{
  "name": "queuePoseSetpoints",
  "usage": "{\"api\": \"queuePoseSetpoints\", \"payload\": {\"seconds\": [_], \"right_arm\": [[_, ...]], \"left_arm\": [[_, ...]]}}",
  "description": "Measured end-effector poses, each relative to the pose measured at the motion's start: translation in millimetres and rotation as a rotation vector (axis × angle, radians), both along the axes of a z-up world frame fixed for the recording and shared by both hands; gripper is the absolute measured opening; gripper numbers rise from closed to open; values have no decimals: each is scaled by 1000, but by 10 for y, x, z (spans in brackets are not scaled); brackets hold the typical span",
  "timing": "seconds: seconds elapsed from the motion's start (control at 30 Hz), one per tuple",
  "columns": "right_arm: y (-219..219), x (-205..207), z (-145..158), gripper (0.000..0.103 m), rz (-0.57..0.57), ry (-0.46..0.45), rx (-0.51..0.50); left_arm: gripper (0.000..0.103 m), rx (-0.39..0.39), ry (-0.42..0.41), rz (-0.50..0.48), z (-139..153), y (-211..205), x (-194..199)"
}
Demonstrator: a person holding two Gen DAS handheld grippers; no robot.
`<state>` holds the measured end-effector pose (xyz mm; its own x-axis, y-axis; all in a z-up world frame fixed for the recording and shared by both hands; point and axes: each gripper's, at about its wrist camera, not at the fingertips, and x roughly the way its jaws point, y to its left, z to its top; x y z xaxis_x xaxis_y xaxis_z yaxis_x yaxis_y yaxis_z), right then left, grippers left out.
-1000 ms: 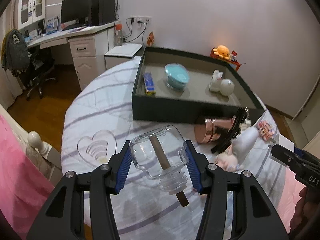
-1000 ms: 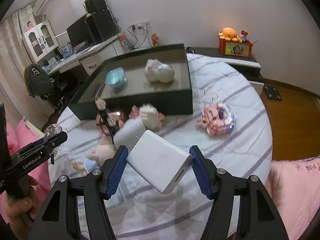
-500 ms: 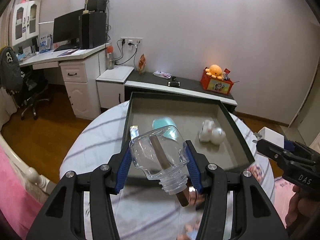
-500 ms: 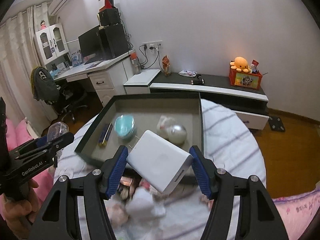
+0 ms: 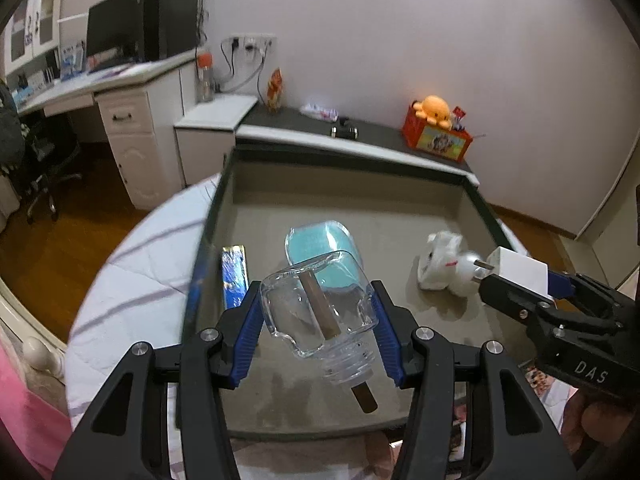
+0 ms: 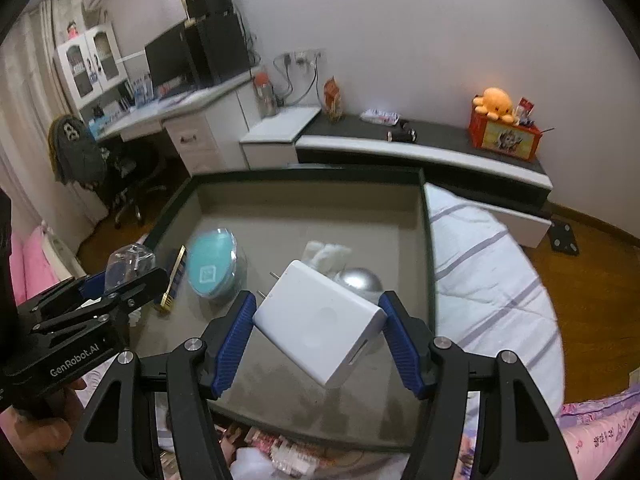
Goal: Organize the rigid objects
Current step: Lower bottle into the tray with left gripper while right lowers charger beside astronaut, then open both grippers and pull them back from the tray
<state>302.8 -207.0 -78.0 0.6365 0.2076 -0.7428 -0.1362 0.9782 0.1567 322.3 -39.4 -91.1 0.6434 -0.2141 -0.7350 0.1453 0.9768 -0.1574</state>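
Clear glass bottle (image 5: 320, 312) w/ brown stopper, white charger (image 6: 320, 322), teal lid (image 6: 212, 270), grey tray (image 6: 304, 216), striped cloth (image 6: 488, 272)

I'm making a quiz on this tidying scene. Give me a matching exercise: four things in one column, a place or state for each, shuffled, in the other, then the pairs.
Things:
1. glass bottle
2. white charger
3. teal dish
4. orange plush

Places or states:
A. lying on the tray floor
B. held in the right gripper
C. on a red box by the wall
D. held in the left gripper

Pairs: 1-D, 2-B, 3-A, 4-C
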Motion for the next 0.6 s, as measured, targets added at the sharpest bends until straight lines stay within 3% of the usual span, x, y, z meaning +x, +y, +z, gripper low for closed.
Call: {"api": "queuePoseSetpoints", "payload": {"seconds": [0.23,0.27,0.3,0.37,0.4,0.5,0.6], "right_arm": [[26,129,-245,66,-4,55,-24],[29,136,-262,66,-7,60,-32],[45,133,-283,66,-6,67,-40],[61,112,-288,78,-3,68,-44],[58,85,-273,84,-8,57,-48],[81,35,-223,86,-4,48,-57],[93,-41,-164,103,-10,31,-64]], "left_arm": [[54,24,50,-2,-183,-29,106],[60,28,44,0,-173,-31,93],[73,31,37,5,-159,-24,78],[91,36,11,19,-114,1,30],[96,37,-3,24,-85,15,4],[102,32,-35,34,14,88,-88],[103,31,-74,58,125,192,-243]]}}
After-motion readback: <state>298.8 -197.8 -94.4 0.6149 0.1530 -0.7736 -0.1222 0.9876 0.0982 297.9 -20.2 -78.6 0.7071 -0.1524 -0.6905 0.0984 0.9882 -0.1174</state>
